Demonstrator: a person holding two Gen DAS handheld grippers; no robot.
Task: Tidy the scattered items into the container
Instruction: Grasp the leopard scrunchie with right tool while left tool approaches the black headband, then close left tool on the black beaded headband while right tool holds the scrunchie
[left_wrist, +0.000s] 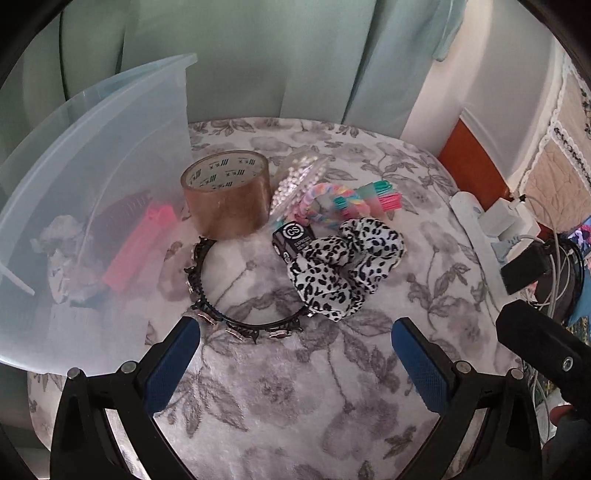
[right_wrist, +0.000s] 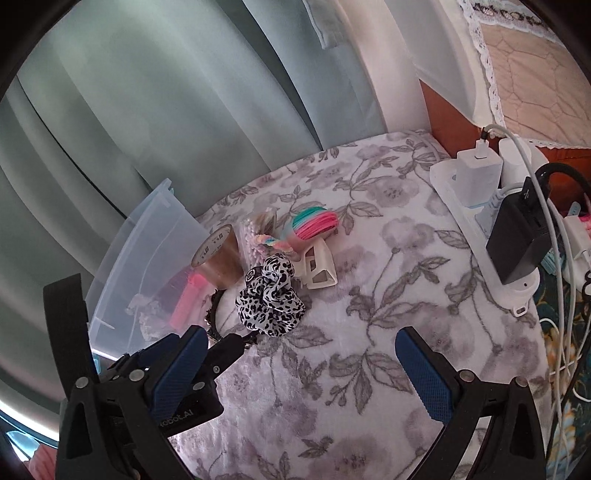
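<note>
A translucent plastic container (left_wrist: 122, 122) (right_wrist: 155, 236) stands at the left of the floral cloth, with a pink comb (left_wrist: 142, 245) (right_wrist: 188, 299) and crumpled bits inside. Beside it lie a brown tape roll (left_wrist: 227, 194) (right_wrist: 221, 260), a black studded headband (left_wrist: 236, 317), a leopard-print scrunchie (left_wrist: 343, 266) (right_wrist: 271, 299), a small black box (left_wrist: 293, 238), a bag of pearl beads (left_wrist: 295, 181), a pastel braided band (left_wrist: 327, 203) and pink-teal hair ties (left_wrist: 373, 201) (right_wrist: 314, 221). A cream claw clip (right_wrist: 317, 267) shows in the right wrist view. My left gripper (left_wrist: 295, 354) is open just short of the headband. My right gripper (right_wrist: 299, 365) is open, right of the pile.
A white power strip (right_wrist: 476, 206) (left_wrist: 476, 221) with chargers and cables runs along the cloth's right edge. Green curtains (right_wrist: 147, 92) hang behind. Bare floral cloth (right_wrist: 369, 280) lies between the pile and the strip. The left gripper's body (right_wrist: 177, 373) sits at lower left in the right wrist view.
</note>
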